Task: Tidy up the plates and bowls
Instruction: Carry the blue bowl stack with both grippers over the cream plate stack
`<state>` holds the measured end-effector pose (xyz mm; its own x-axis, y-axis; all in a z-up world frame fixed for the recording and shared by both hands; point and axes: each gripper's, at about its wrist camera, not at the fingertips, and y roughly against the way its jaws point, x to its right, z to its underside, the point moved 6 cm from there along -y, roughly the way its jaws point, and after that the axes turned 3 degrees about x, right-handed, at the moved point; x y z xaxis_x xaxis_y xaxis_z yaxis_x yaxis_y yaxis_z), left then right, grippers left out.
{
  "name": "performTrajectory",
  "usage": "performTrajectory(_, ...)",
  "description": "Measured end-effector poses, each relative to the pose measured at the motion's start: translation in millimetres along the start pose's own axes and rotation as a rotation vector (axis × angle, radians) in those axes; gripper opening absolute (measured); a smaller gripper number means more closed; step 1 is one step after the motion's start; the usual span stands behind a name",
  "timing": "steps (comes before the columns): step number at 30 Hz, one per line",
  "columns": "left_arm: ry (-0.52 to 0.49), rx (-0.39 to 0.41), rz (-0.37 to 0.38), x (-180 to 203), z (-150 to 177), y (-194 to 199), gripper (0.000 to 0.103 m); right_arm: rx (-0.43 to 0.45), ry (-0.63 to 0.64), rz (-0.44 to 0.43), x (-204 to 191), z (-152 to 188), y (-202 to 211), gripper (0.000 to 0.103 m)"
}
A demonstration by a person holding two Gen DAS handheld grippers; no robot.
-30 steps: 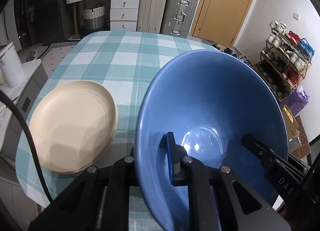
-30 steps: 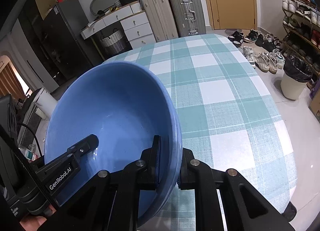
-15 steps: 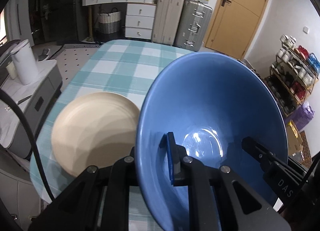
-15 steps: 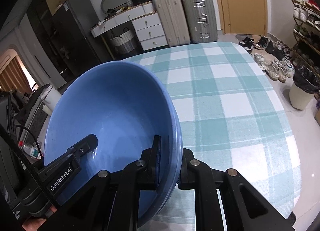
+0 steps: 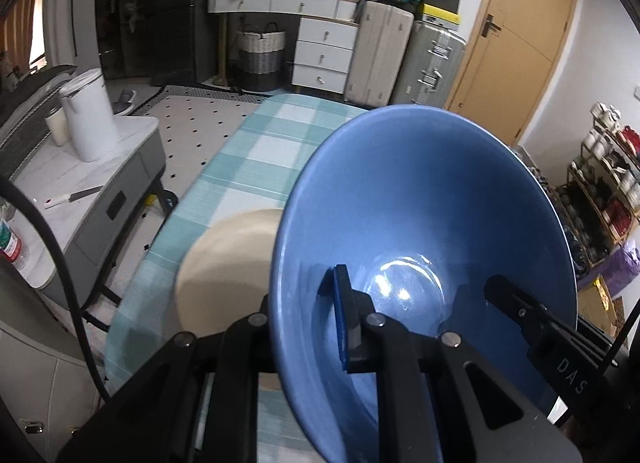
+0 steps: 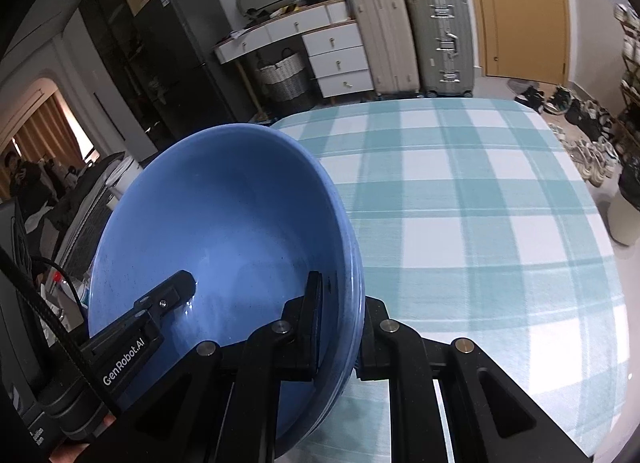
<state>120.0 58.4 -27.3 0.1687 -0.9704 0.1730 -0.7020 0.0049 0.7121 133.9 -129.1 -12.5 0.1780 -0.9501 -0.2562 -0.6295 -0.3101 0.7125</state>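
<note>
Rim-pinched on opposite sides, glossy blue ceramic bowl [image 5: 424, 247] carried aloft: left gripper [image 5: 308, 327] and right gripper [image 6: 340, 327] clamped shut, sharing weight, heading seemingly toward round beige plate [image 5: 228, 263].

Both claws are matte black, built of flat angular link arms joined by round silver screw heads. The left claw [image 5: 308, 323] carries a dark blue pad [image 5: 340, 319] on one finger, and a black cable [image 5: 60, 275] curves past its outer side. The right claw [image 6: 340, 327] has a black pad [image 6: 314, 319]. Seen beside it, the left claw's body reads "GenRobot.AI" in white; the right claw's body shows "DAS".
</note>
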Motion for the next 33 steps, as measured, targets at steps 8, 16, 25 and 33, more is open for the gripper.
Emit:
performTrajectory(8,0.038,-0.034,-0.056,-46,-7,-25,0.013,-0.051,0.028,-0.036,-38,-4,-40,0.012)
performTrajectory(16,0.055,-0.093,-0.095,-79,-2,-52,0.014,-0.129,0.055,-0.043,-69,3,-83,0.012)
performTrajectory(25,0.05,-0.152,-0.098,-87,6,-68,0.014,-0.21,0.051,-0.031,-67,13,-108,0.012)
performTrajectory(33,0.052,-0.172,-0.108,-87,8,-75,0.014,-0.252,0.053,-0.02,-64,22,-117,0.012)
